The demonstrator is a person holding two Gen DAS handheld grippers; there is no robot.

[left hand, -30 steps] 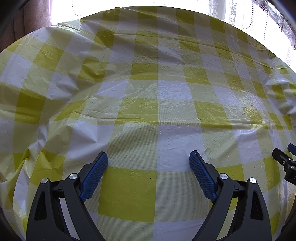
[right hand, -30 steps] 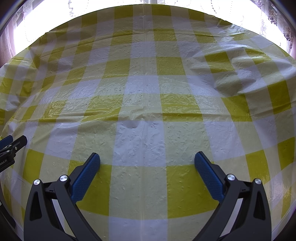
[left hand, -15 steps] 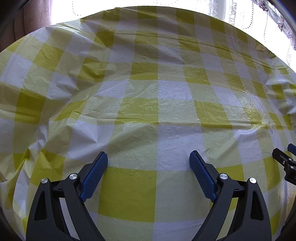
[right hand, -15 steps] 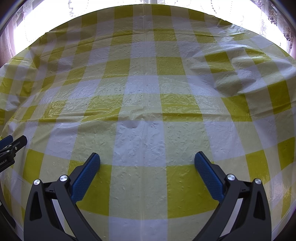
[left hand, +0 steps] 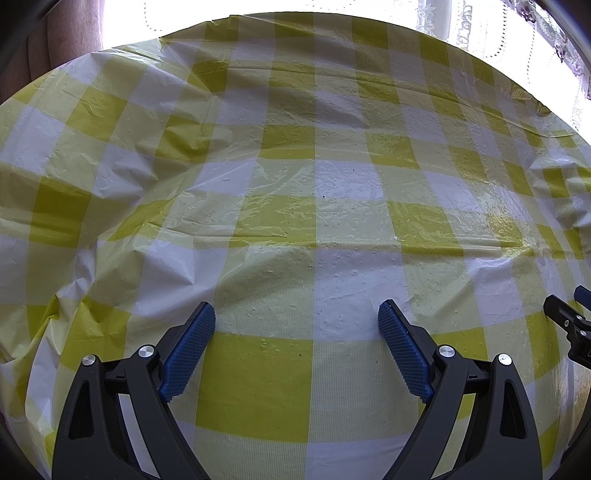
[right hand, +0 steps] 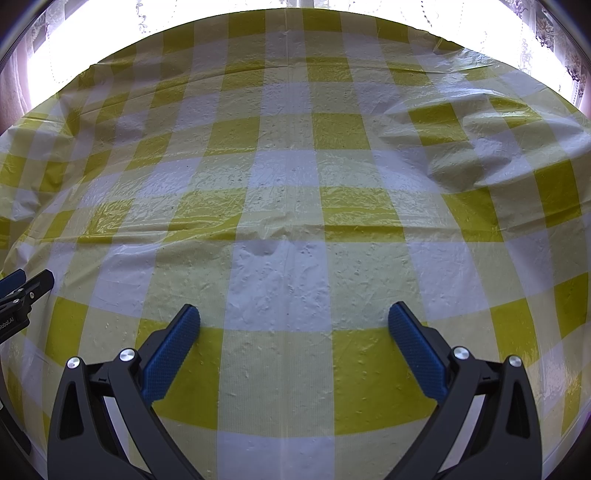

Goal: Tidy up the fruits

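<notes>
No fruit shows in either view. My left gripper [left hand: 297, 314] is open and empty, its blue pads spread wide over the yellow-and-white checked tablecloth [left hand: 314, 177]. My right gripper [right hand: 294, 314] is also open and empty over the same cloth [right hand: 288, 173]. The right gripper's black tip shows at the right edge of the left wrist view [left hand: 569, 325]. The left gripper's tip shows at the left edge of the right wrist view [right hand: 26, 291]. The two grippers sit side by side, low over the table.
The plastic cloth is wrinkled, with a raised fold at the far right [right hand: 469, 155] and creases at the left [left hand: 74, 295]. A bright window with lace curtains [left hand: 517, 22] runs behind the table's far edge.
</notes>
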